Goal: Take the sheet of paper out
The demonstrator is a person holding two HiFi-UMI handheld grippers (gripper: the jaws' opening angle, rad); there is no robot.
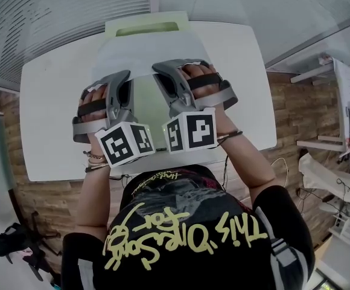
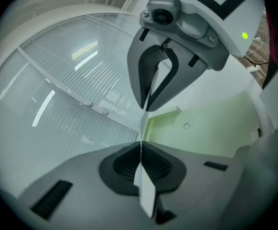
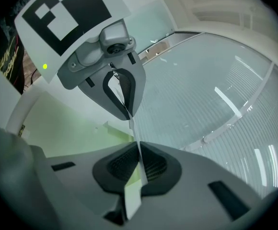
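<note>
In the head view a pale sheet of paper stands lifted above a light green folder on the white table. My left gripper and right gripper sit side by side at the sheet's near edge, both shut on it. The left gripper view shows the sheet edge-on, pinched in my left gripper, with the right gripper clamping it further along. Likewise, in the right gripper view the sheet runs through my right gripper to the left gripper. The green folder lies below.
The table's far edge meets a glass wall with blinds. Wooden flooring lies to the right, where white shelves stand. A dark object sits on the floor at the lower left.
</note>
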